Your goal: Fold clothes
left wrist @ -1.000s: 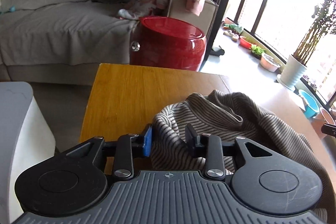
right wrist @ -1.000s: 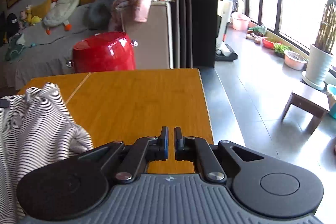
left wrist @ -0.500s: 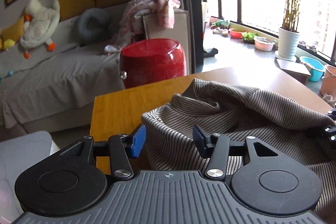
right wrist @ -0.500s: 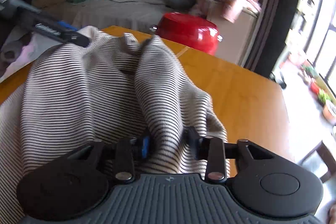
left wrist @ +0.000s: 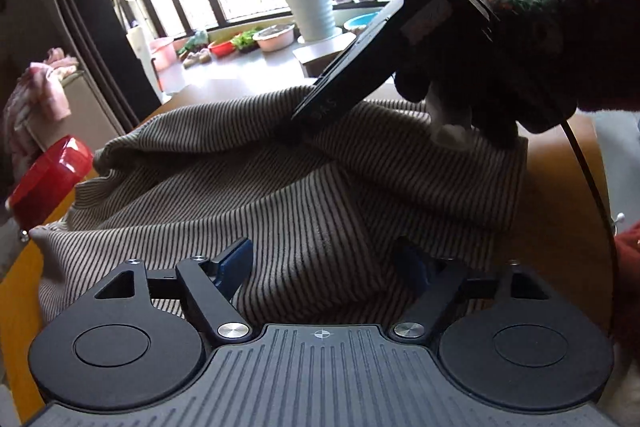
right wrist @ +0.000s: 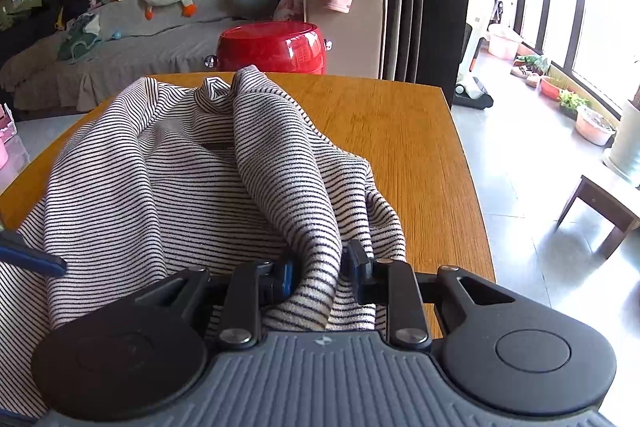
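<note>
Looking along the left gripper (left wrist: 324, 267), a striped knit garment (left wrist: 280, 195) is seen heaped on the wooden tabletop (left wrist: 560, 195). The jaws stand wide, cloth bulging between them but not pinched. The right gripper (left wrist: 360, 67) is seen from outside, angled down onto the far edge of the fabric in a gloved hand (left wrist: 520, 67).

From the right wrist view, the right gripper (right wrist: 320, 271) is narrowed on a thick ridge of the garment (right wrist: 160, 179), which is gathered in soft rumples, its collar puckered toward the red stool (right wrist: 272, 47). A hold on both sides for spreading or folding seems in hand; closing the left jaws on an edge is likely called for. The ribbed cloth looks limp, stretchy and thin-striped.
</note>
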Motion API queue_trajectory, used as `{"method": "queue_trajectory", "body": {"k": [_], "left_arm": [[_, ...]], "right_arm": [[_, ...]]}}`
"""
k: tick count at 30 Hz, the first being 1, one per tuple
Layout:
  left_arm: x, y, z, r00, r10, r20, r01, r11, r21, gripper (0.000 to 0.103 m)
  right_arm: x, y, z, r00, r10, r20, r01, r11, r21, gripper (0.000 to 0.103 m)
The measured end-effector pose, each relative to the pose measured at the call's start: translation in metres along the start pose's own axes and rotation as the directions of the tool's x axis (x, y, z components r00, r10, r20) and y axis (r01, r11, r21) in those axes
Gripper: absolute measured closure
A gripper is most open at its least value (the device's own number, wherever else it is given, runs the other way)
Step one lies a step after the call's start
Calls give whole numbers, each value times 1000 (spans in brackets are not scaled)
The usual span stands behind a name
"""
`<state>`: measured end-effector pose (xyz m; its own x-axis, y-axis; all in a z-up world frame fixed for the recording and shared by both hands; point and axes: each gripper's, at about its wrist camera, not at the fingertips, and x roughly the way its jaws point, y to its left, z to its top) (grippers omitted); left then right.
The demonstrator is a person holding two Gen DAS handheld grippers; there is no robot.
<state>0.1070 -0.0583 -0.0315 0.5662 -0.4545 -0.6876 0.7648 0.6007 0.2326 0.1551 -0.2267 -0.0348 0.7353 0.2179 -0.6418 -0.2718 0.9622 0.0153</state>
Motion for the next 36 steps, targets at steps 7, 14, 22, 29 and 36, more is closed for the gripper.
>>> {"method": "queue_trajectory", "body": {"k": [7,14,22,29,36], "left_arm": [[-72,109,27,935,337,113,-300,918,-257,83],[-136,198,22,783,611,114,-498,726,-474,83],[-161,246,-18,739,671,54,-514,614,-599,83],[-155,273,-37,760,649,35,-454,569,-685,83],[-126,267,-35,813,580,42,-395,605,-691,82]], "right_arm": [[-11,1,16,999,15,52,-14,1000,-10,66],[-16,31,68,984,-8,178,38,985,-168,56],[67,33,137,996,25,90,-16,995,-97,37],[139,9,162,997,-79,-4,79,997,-20,90],[104,-26,132,992,-123,25,124,992,-10,62]]}}
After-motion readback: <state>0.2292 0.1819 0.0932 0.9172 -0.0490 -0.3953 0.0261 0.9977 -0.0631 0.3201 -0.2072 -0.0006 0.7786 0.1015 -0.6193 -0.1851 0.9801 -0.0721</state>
